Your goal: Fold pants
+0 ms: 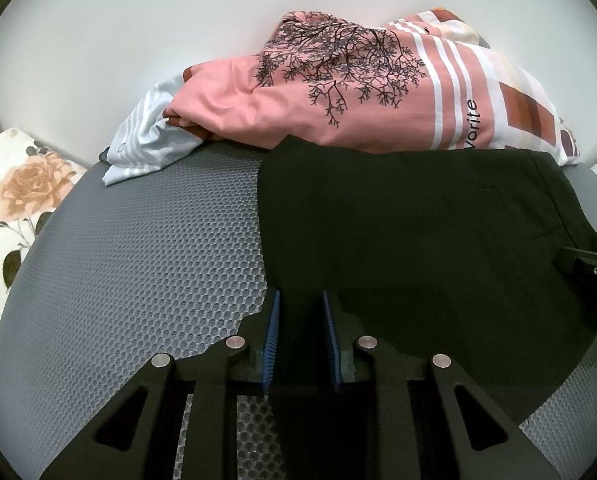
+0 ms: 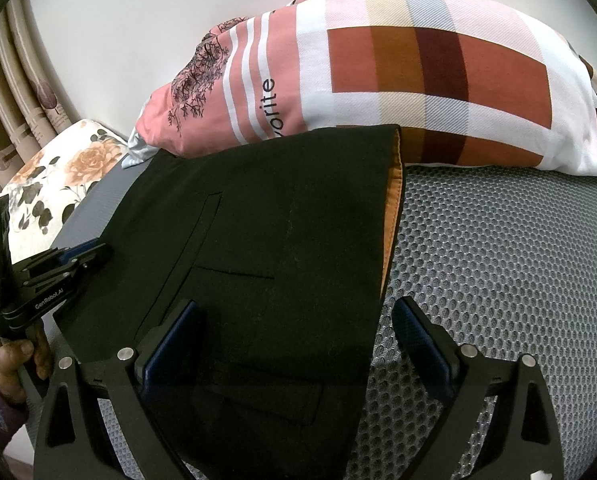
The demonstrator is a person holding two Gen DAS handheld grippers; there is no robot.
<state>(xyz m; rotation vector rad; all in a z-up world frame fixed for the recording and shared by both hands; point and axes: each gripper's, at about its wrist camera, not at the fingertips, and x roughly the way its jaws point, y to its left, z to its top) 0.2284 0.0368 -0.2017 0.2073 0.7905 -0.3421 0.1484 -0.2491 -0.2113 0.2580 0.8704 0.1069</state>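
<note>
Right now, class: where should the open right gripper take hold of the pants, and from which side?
Probably the near right edge of the pants, where the right gripper already straddles it. Come from the near side, low over the mat: the cloth lies flat, and the edge is free.

Bare grey mat [image 1: 138, 264] lies open left of the black pants [image 1: 418, 240], and again to their right [image 2: 498, 260], giving clear passage on both sides. Behind, a heaped pink quilt [image 1: 338, 92] blocks the way along the wall, its edge touching the pants. A floral cushion [image 1: 14, 200] borders the mat's far left.
</note>
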